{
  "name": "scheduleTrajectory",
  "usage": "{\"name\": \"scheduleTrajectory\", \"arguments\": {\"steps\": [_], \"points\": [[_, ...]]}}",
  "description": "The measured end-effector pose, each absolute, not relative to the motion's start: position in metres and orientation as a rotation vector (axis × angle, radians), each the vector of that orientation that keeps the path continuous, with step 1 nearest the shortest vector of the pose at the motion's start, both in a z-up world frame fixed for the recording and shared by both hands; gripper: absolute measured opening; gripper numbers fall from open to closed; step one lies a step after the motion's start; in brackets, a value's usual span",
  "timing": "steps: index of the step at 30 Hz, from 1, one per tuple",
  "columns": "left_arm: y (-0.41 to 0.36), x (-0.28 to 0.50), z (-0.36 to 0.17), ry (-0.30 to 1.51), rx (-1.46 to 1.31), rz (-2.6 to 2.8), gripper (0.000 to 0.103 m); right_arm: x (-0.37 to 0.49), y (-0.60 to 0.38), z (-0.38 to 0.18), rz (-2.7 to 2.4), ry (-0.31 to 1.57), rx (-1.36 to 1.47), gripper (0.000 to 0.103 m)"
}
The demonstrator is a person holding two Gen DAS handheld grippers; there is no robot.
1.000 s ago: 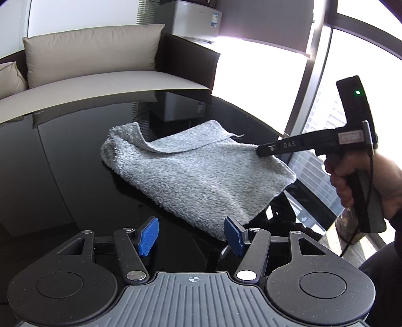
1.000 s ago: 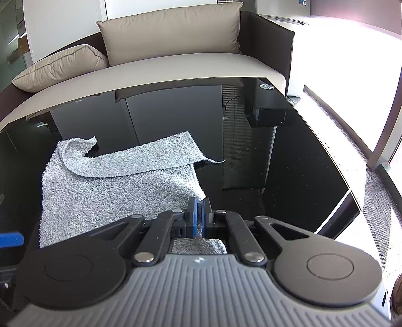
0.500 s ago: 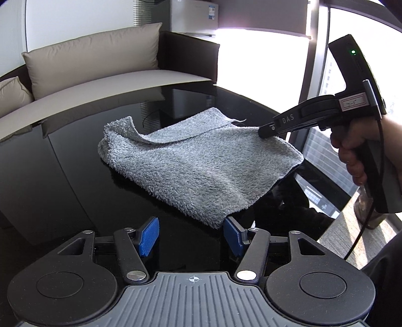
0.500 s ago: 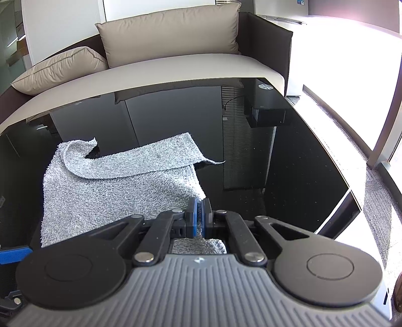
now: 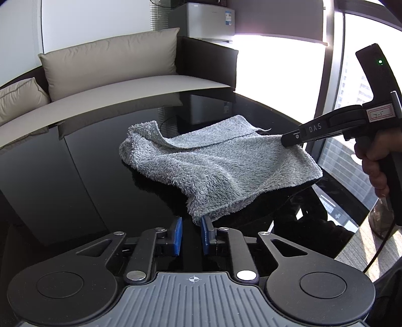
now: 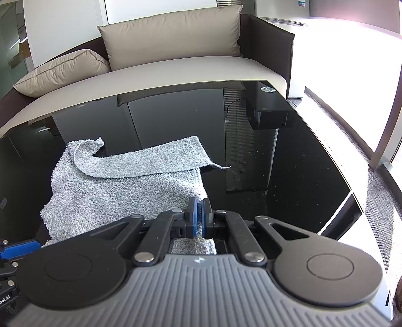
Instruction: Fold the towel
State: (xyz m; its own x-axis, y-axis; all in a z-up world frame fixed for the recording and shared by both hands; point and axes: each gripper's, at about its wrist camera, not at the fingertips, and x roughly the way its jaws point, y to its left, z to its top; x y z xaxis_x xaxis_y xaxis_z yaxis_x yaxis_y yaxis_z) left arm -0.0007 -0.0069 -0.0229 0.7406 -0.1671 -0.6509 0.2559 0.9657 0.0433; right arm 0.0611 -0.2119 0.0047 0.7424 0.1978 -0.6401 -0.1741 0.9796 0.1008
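Observation:
A grey fluffy towel lies rumpled on the black glass table, its far edge folded back over itself. My right gripper is shut on the towel's right corner and holds that edge slightly raised. The left wrist view shows it from the side, held by a person's hand. My left gripper is at the towel's near corner, jaws closing. The corner hangs at the fingertips against the right pad, with a gap still between the pads. One blue left pad shows low left.
A beige sofa with cushions runs along the table's far edge. The table's right edge drops to grey carpet beside bright windows. A small fridge stands behind the sofa.
The left gripper's jaws have narrowed a lot and come up to the towel's near corner, which now hangs at its tips. The right gripper keeps its grip, unmoved.

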Motion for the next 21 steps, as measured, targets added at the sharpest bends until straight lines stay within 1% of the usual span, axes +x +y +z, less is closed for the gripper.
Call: {"name": "scheduleTrajectory", "arguments": {"steps": [1, 5, 13, 14, 17, 18, 19, 20, 21], "points": [[-0.006, -0.001, -0.023, 0.698, 0.131, -0.231, 0.009, 0.061, -0.212, 0.005, 0.204, 0.705, 0.038, 0.003], [-0.004, -0.004, -0.017, 0.674, 0.129, -0.214, 0.007, 0.060, -0.215, 0.007, 0.194, 0.697, 0.050, 0.003], [0.000, -0.007, -0.013, 0.684, 0.090, -0.252, 0.008, 0.059, -0.214, 0.007, 0.191, 0.694, 0.054, 0.003], [-0.001, -0.007, -0.014, 0.690, 0.084, -0.266, 0.011, 0.059, -0.215, 0.008, 0.189, 0.694, 0.057, 0.003], [-0.009, -0.009, -0.017, 0.705, 0.081, -0.296, 0.015, 0.060, -0.215, 0.007, 0.190, 0.697, 0.058, 0.003], [-0.011, -0.010, -0.018, 0.706, 0.088, -0.302, 0.018, 0.060, -0.214, 0.007, 0.191, 0.697, 0.057, 0.003], [-0.013, -0.011, -0.018, 0.706, 0.096, -0.307, 0.025, 0.060, -0.214, 0.007, 0.191, 0.698, 0.057, 0.003], [-0.015, -0.013, -0.019, 0.703, 0.106, -0.310, 0.036, 0.061, -0.214, 0.007, 0.191, 0.699, 0.057, 0.003], [-0.016, -0.015, -0.018, 0.697, 0.117, -0.310, 0.041, 0.061, -0.214, 0.007, 0.191, 0.699, 0.058, 0.003]]}}
